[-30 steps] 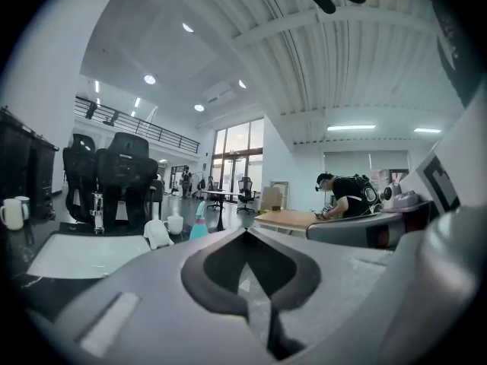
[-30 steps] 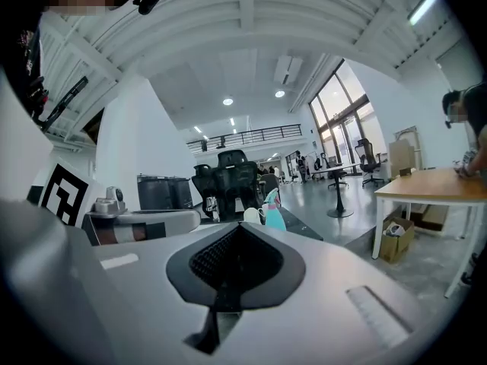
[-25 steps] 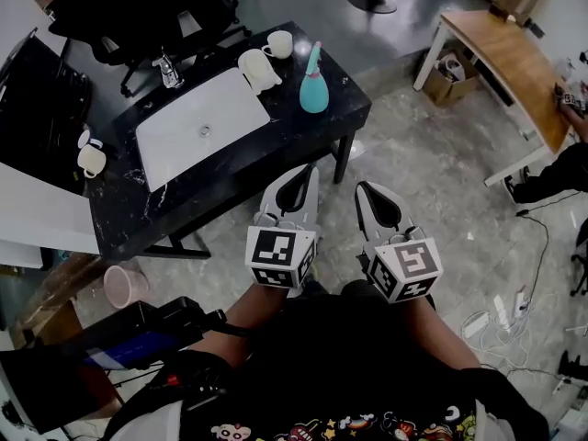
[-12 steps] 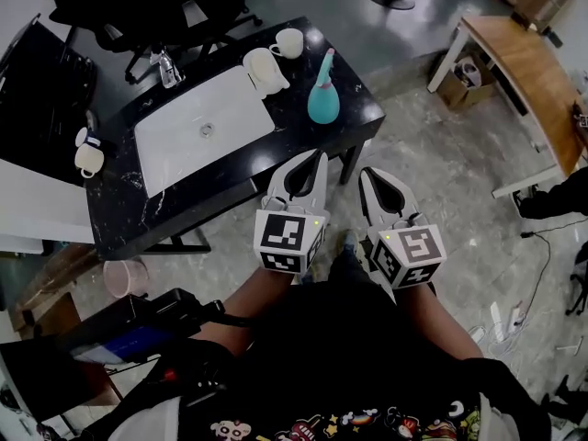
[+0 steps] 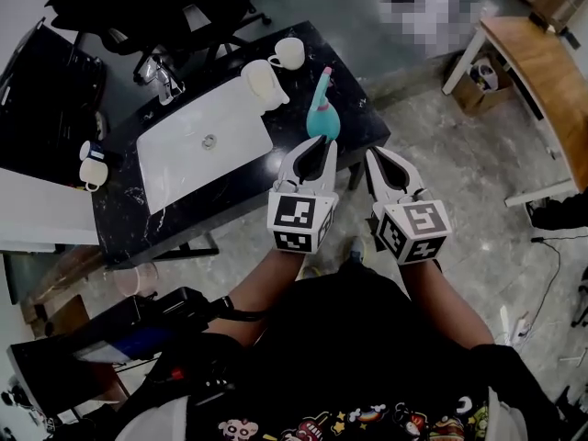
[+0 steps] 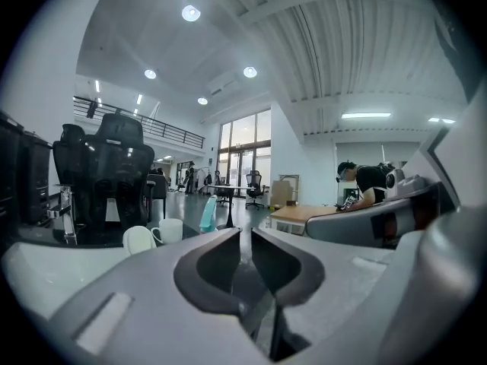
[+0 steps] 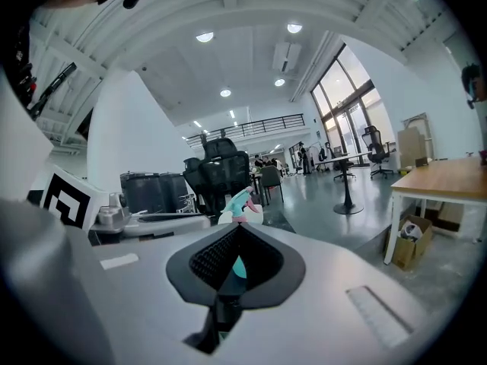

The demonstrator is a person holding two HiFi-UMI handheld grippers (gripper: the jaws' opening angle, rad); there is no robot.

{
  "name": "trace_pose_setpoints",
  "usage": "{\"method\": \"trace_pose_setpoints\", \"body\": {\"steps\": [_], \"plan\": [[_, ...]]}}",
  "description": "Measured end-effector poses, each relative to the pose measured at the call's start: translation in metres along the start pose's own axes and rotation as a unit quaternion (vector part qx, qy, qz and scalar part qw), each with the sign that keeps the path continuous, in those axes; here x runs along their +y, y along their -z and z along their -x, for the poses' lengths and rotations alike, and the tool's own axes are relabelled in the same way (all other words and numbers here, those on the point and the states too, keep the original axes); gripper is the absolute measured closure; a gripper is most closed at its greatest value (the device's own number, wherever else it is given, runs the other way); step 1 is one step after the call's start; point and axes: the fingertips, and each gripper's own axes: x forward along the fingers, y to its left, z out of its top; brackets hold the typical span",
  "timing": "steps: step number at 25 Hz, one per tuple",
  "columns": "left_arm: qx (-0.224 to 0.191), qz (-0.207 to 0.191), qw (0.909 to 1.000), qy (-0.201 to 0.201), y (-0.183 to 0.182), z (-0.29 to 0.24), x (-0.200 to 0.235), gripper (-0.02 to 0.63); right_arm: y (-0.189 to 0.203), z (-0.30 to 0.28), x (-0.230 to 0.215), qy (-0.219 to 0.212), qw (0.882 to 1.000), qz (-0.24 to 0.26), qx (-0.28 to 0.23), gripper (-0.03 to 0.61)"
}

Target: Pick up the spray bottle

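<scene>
The teal spray bottle [image 5: 321,110] with a pink nozzle stands upright near the right front corner of the black marble table [image 5: 197,205]. My left gripper [image 5: 327,141] is held just short of the bottle, its tip over the table's edge, jaws shut with only a thin slit and nothing between them. My right gripper [image 5: 375,152] hangs beside it over the floor, shut and empty. In the left gripper view the bottle [image 6: 208,214] shows beyond the gripper [image 6: 245,233], slightly left. In the right gripper view the bottle [image 7: 240,202] rises right behind the closed tips [image 7: 238,226].
A white sink basin [image 5: 204,143] with a faucet [image 5: 162,81] fills the table's middle. A white pitcher [image 5: 260,81] and a mug [image 5: 289,53] stand behind the bottle, another cup [image 5: 92,163] at the left end. A wooden desk [image 5: 542,72] stands to the right.
Both grippers and the person have moved forward toward the table. The left gripper's tip has gone from over the floor to the table's edge beside the bottle. Both stayed shut.
</scene>
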Motion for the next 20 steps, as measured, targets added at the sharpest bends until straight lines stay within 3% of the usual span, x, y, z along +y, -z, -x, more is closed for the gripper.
{"method": "trace_pose_setpoints", "body": {"steps": [7,11,20], "plan": [[-0.016,0.001,0.9990,-0.042,0.007,-0.039,0.031,0.461,0.005,-0.045,-0.010,-0.042,0.999,0.020,0.013,0.554],[-0.016,0.005,0.9980,-0.061,0.016,-0.057,0.046,0.444,0.008,-0.059,-0.019,-0.044,0.998,0.030,0.027,0.554],[-0.025,-0.011,0.9975,-0.065,0.024,-0.089,0.067,0.433,0.013,-0.081,-0.033,-0.041,0.998,0.036,0.043,0.554]]}}
